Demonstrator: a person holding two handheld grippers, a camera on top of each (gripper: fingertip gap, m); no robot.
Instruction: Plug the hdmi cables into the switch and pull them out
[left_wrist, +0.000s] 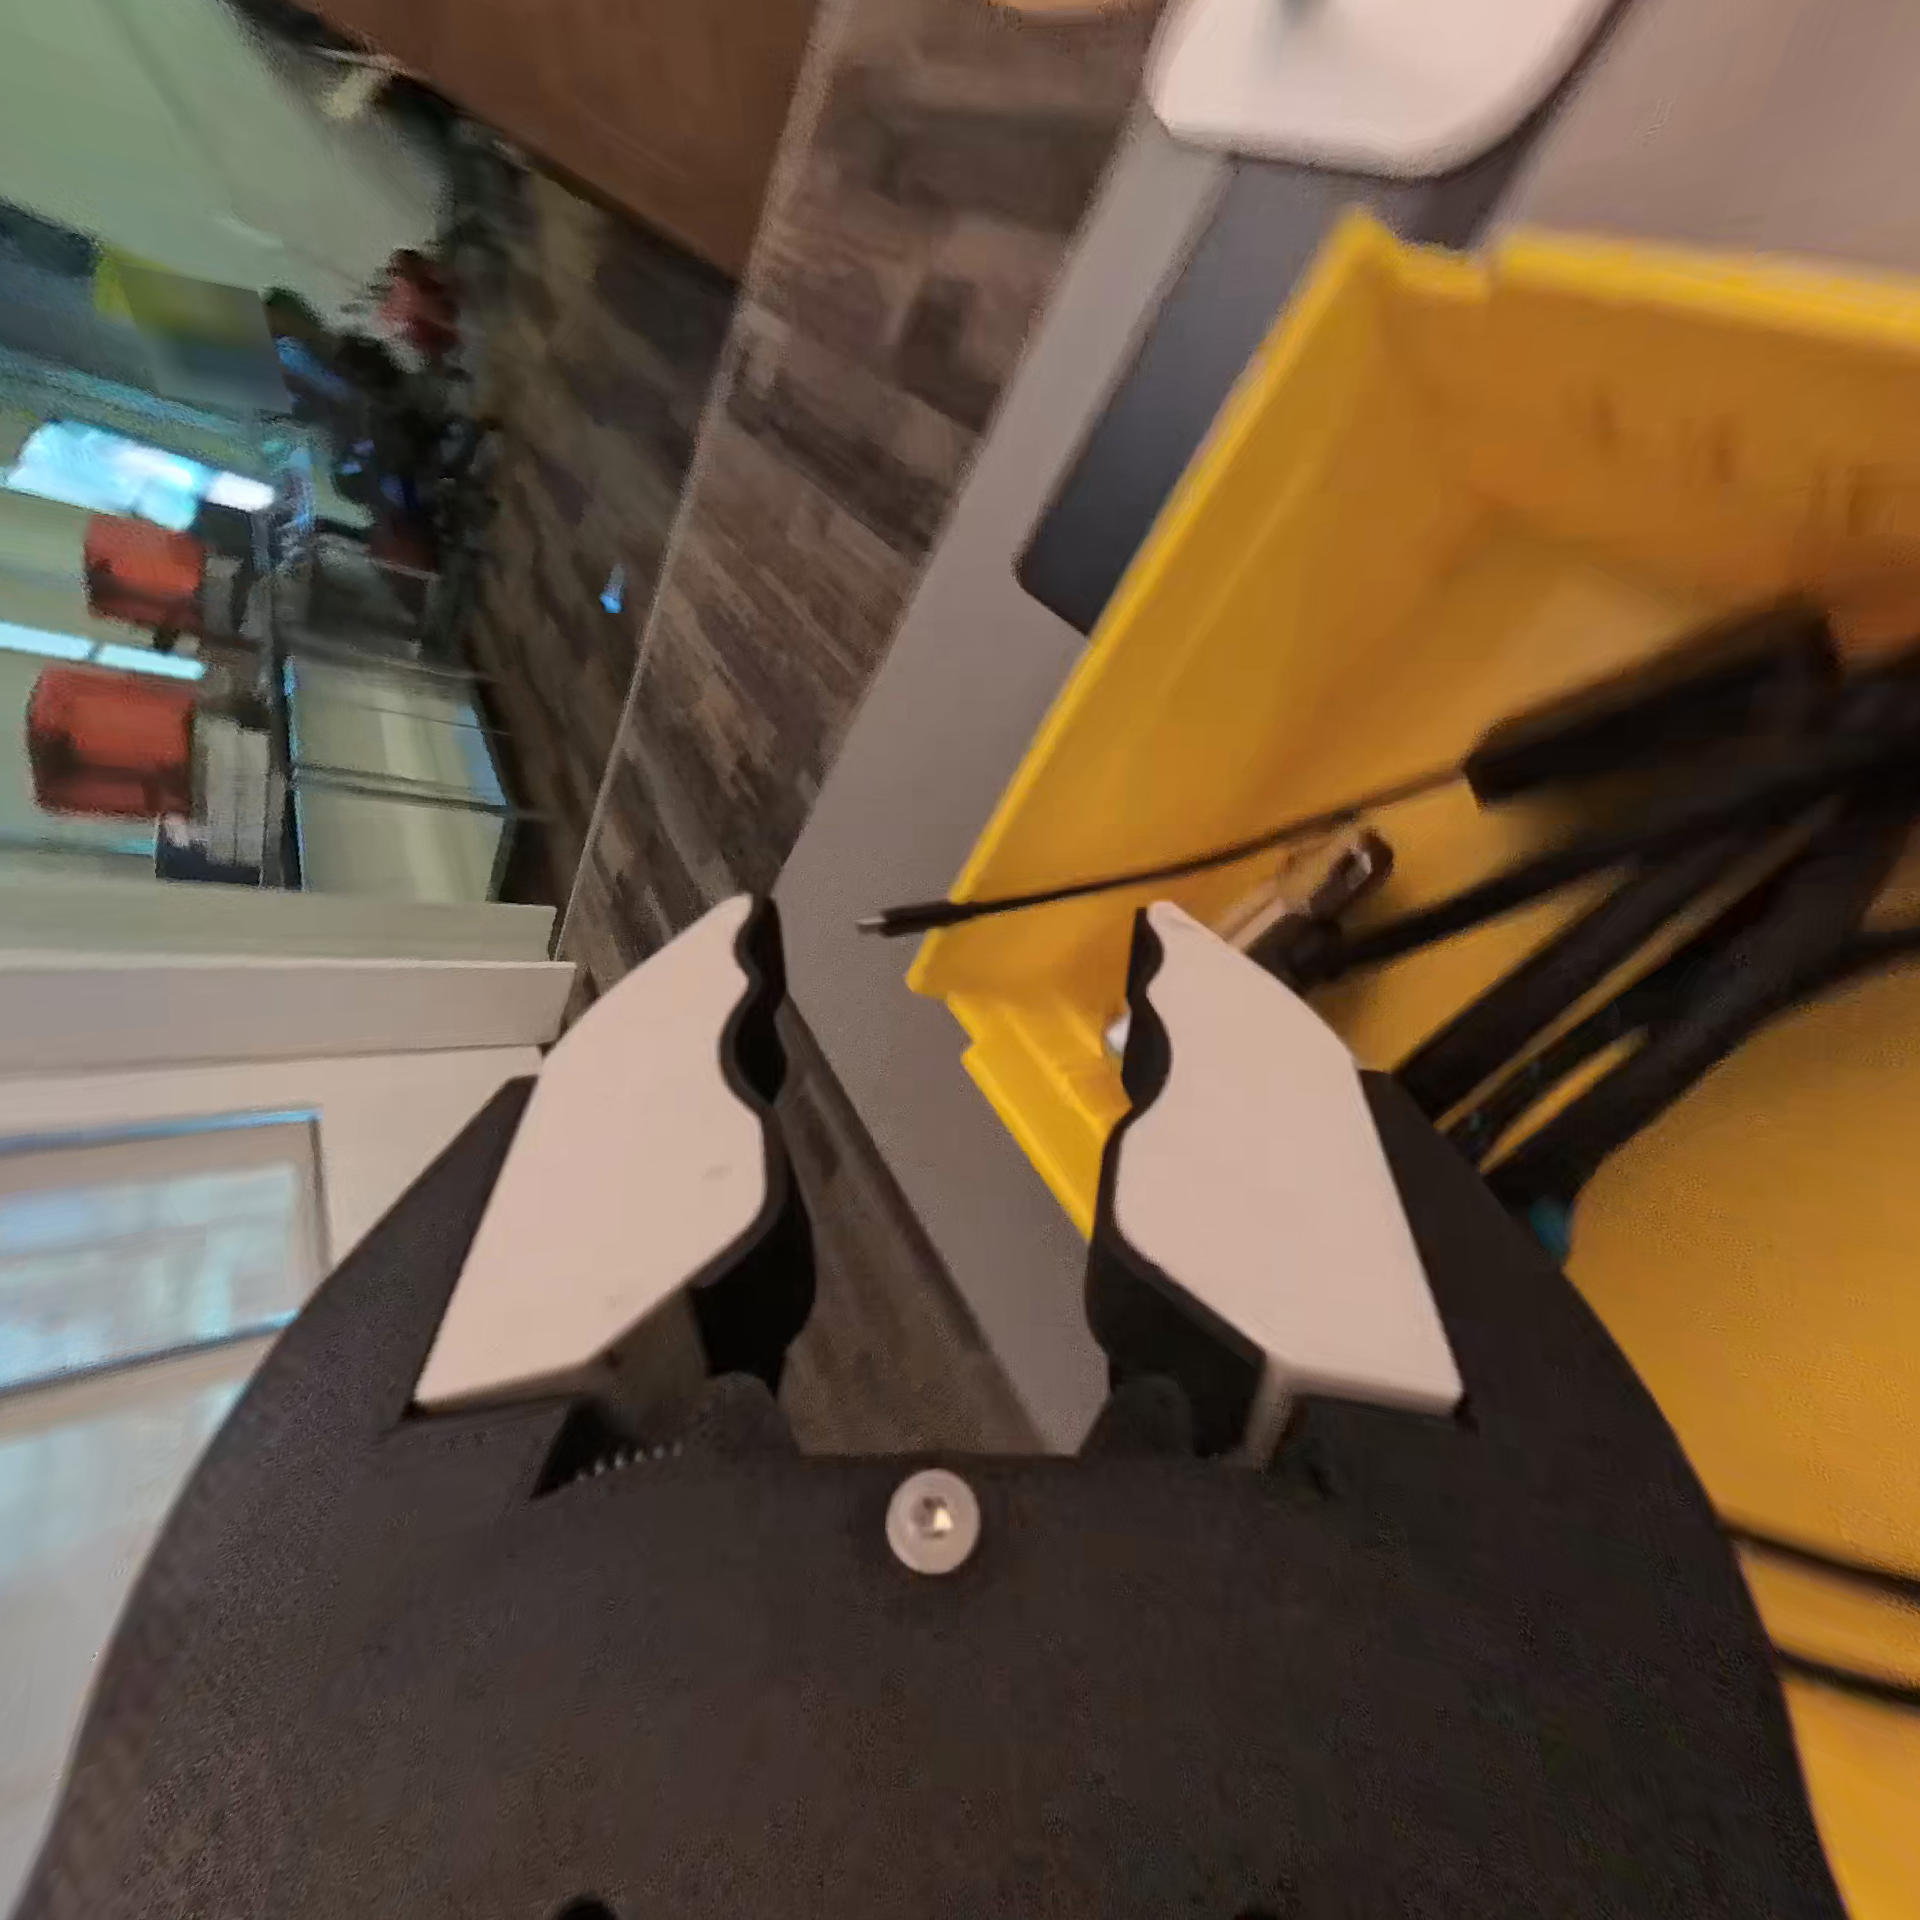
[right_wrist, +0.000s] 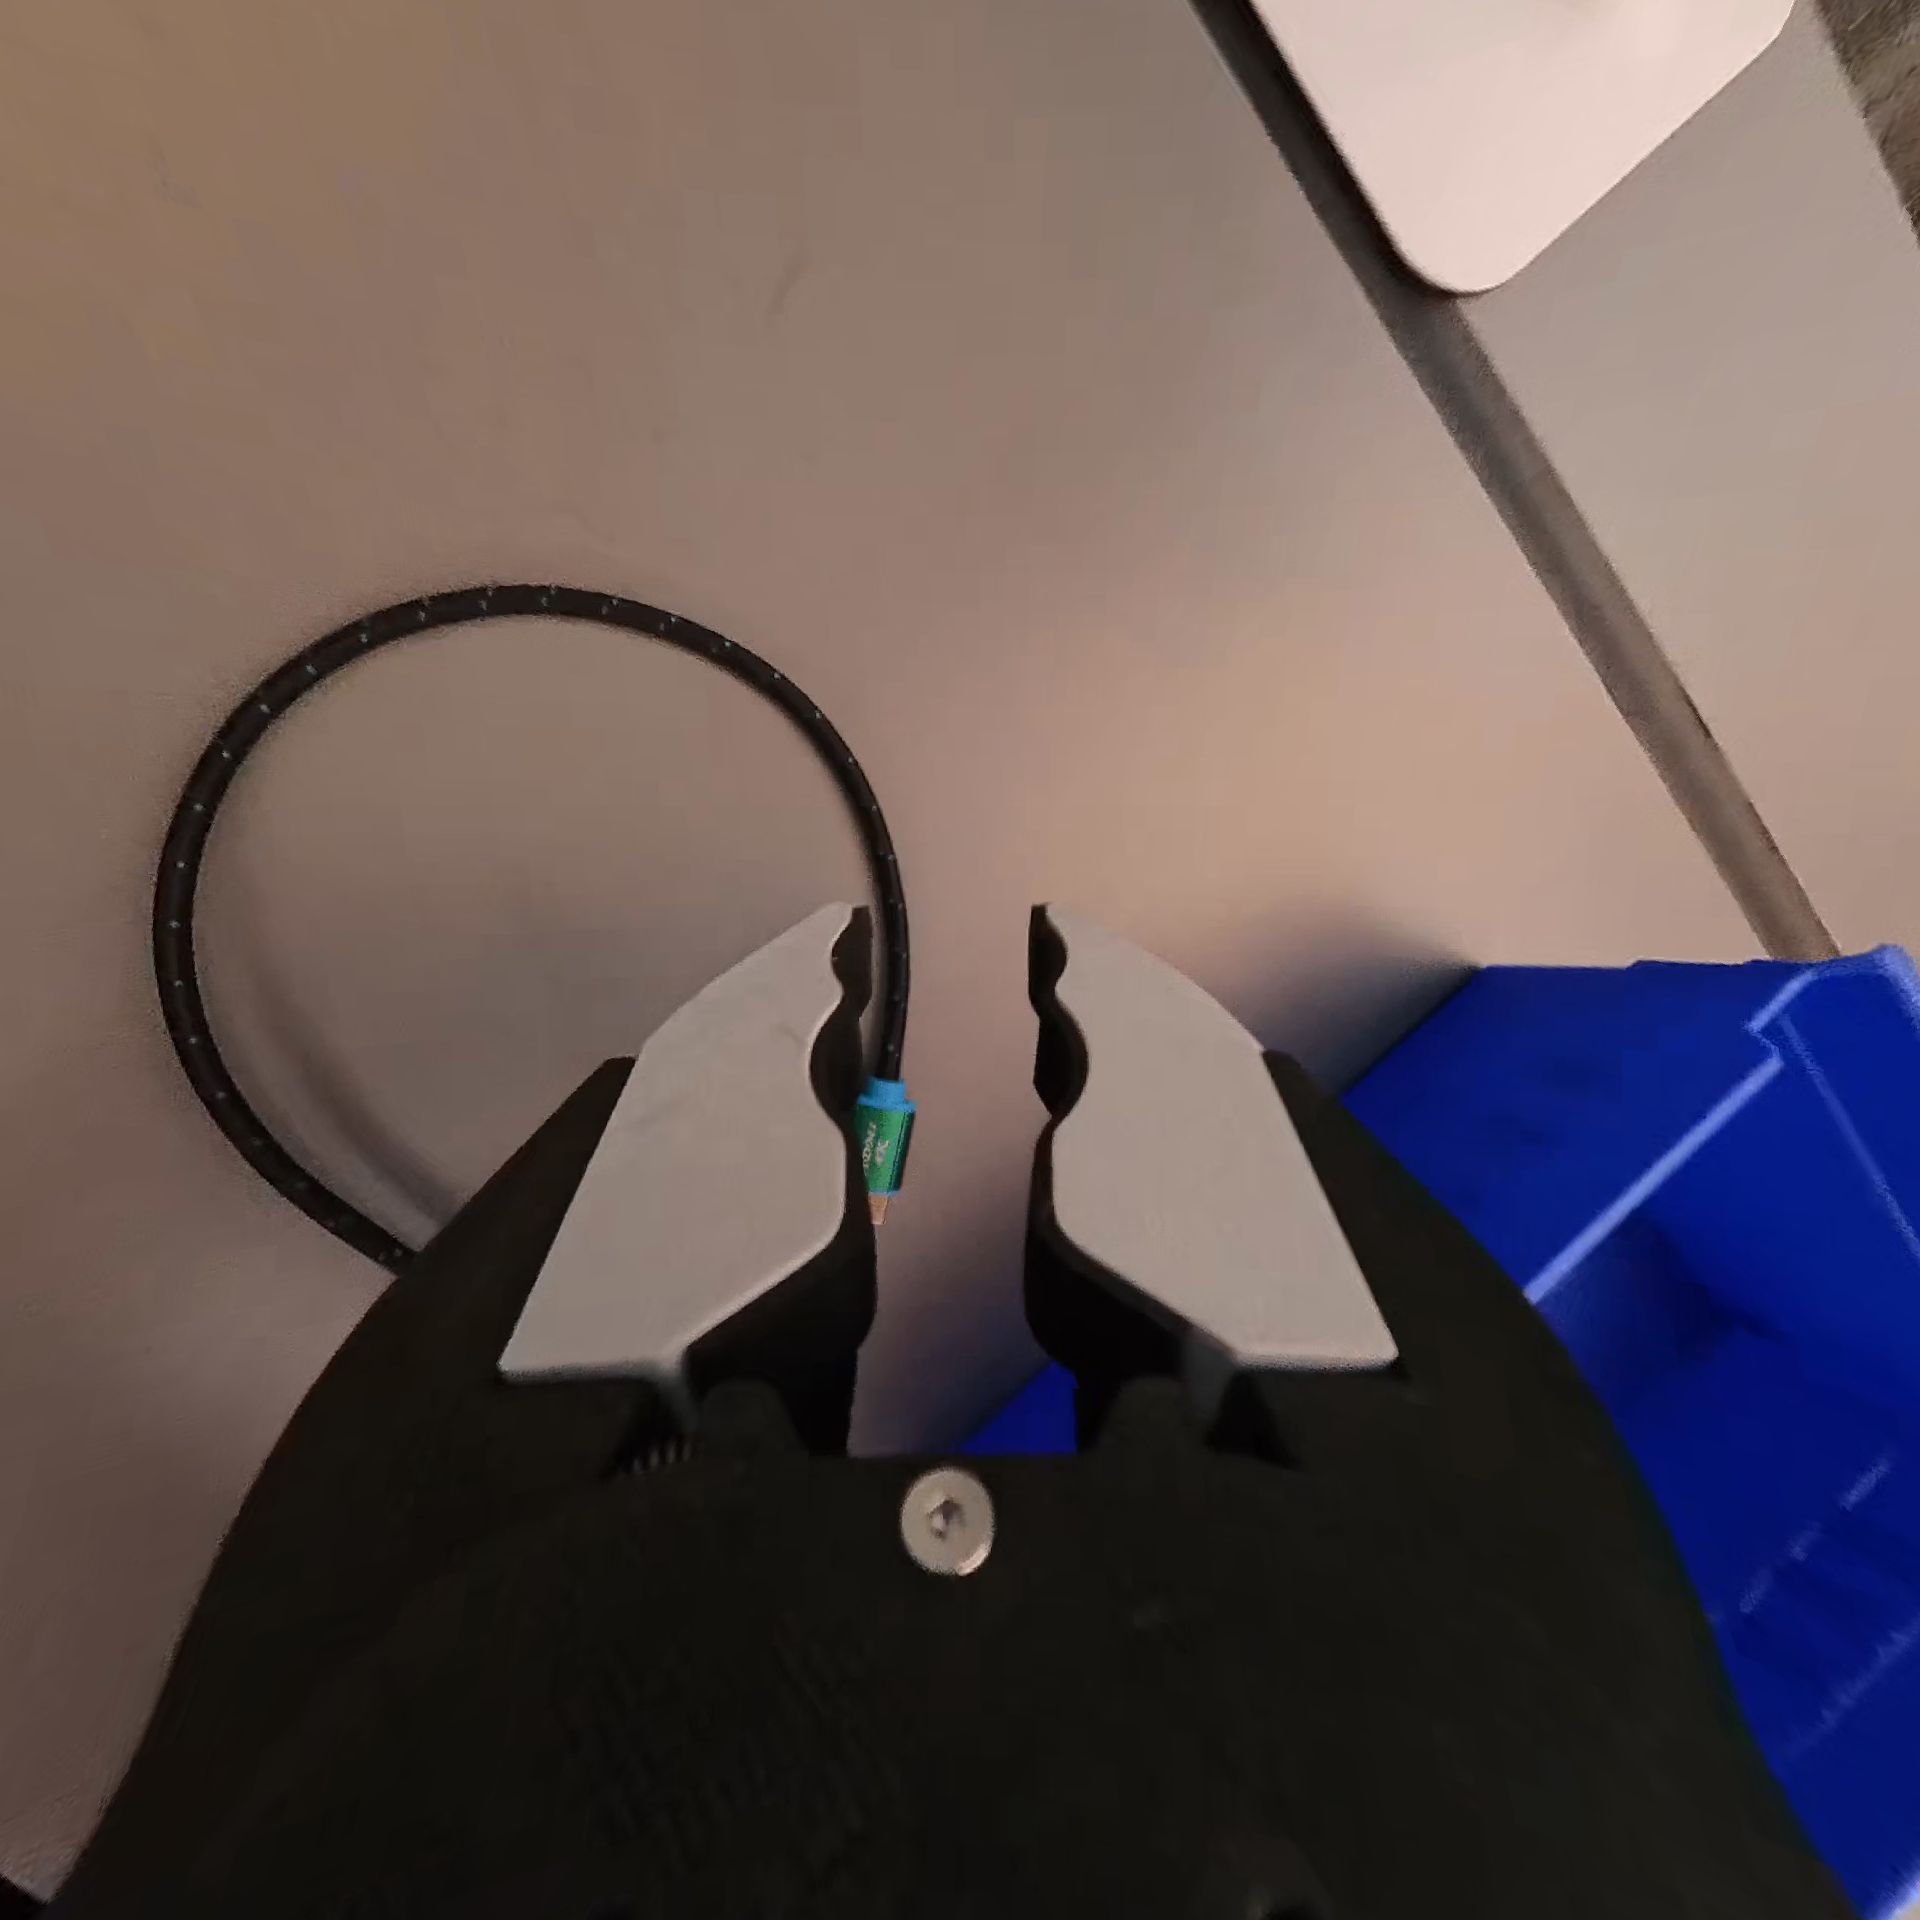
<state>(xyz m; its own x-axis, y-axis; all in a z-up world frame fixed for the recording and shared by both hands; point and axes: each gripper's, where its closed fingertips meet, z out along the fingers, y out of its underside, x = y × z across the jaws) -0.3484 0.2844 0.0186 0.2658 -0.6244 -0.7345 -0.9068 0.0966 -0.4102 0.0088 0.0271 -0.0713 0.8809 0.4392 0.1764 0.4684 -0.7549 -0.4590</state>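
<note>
In the right wrist view a black braided HDMI cable (right_wrist: 416, 634) loops on the grey table, ending in a green and blue plug (right_wrist: 883, 1138) that lies between my right gripper's fingers, close to the left one. My right gripper (right_wrist: 945, 920) is open above it. In the left wrist view my left gripper (left_wrist: 956, 914) is open and empty, tilted, at the corner of a yellow bin (left_wrist: 1299, 582) that holds several black cables (left_wrist: 1662, 904) and a blurred black box (left_wrist: 1662, 717). A thin black wire (left_wrist: 1039, 894) sticks out over the bin's rim. No switch is clearly seen.
A blue bin (right_wrist: 1683, 1247) stands to the right of my right gripper. A white monitor foot (right_wrist: 1507, 125) sits at the table's far edge, also in the left wrist view (left_wrist: 1371, 73). Beyond the table edge (left_wrist: 935, 727) are carpet and blurred office furniture.
</note>
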